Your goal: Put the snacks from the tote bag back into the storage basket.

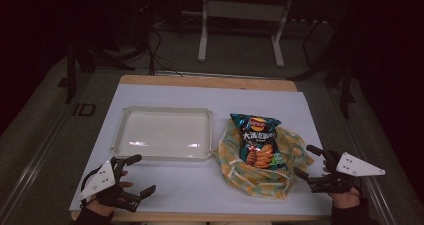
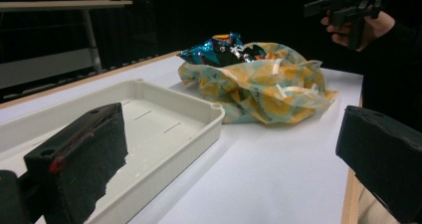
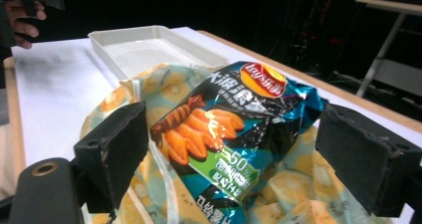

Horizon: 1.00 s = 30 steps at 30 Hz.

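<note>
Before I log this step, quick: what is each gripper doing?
Left gripper: open, holding nothing.
Right gripper: open, empty, beside the chip bag.

Count of items on the white-topped rectangular table (image 1: 165, 185), places given relative to the tray:

- One shallow off-white plastic rectangular tray (image 1: 163, 133), nothing inside it.
- One crumpled yellow-and-teal patterned plastic bag (image 1: 280, 172), just beside the tray on its right.
- One glossy dark-blue crisp packet with an orange print (image 1: 258, 142), lying on that plastic bag, right of the tray.
- Two black hand-held two-jaw grippers: left gripper (image 1: 135, 176) near the tray's front left corner, right gripper (image 1: 306, 161) well apart from the tray, beyond the bag. Each has jaws spread with nothing between them.
</note>
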Each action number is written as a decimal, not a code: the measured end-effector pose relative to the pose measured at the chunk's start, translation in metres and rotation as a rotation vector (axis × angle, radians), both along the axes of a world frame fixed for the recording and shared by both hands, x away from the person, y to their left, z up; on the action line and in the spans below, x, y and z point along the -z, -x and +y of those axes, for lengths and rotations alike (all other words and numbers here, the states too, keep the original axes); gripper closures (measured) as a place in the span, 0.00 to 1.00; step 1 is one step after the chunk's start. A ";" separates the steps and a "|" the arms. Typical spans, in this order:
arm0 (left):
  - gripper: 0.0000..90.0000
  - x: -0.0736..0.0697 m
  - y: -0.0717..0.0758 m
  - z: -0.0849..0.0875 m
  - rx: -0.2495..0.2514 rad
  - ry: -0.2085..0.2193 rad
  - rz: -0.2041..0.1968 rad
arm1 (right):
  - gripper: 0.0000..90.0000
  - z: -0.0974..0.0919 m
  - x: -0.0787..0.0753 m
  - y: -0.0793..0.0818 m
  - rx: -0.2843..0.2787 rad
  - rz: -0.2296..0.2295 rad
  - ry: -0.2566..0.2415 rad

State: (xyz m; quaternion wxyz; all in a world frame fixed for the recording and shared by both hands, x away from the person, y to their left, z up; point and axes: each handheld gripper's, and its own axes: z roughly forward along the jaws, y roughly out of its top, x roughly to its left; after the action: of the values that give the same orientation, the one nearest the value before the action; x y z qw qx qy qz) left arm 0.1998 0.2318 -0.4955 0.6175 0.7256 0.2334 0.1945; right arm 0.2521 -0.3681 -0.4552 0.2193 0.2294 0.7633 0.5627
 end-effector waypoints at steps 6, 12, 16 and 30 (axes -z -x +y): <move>0.00 0.003 -0.001 -0.003 -0.012 -0.032 -0.001 | 0.15 0.001 0.000 0.002 -0.006 0.015 0.007; 0.00 0.006 -0.003 -0.004 -0.023 -0.040 -0.002 | 0.14 0.002 -0.005 0.001 -0.004 0.029 0.011; 0.00 0.006 -0.003 -0.004 -0.028 -0.038 -0.003 | 0.12 -0.001 -0.011 -0.002 0.010 0.041 -0.007; 0.00 0.007 -0.003 -0.005 -0.022 -0.052 -0.004 | 0.12 -0.002 -0.032 -0.017 0.031 -0.010 -0.017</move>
State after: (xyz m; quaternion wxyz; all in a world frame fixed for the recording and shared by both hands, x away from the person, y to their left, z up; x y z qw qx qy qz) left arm 0.2025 0.2269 -0.5023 0.5966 0.7384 0.2349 0.2090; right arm 0.2694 -0.3704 -0.4236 0.2298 0.2400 0.7538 0.5668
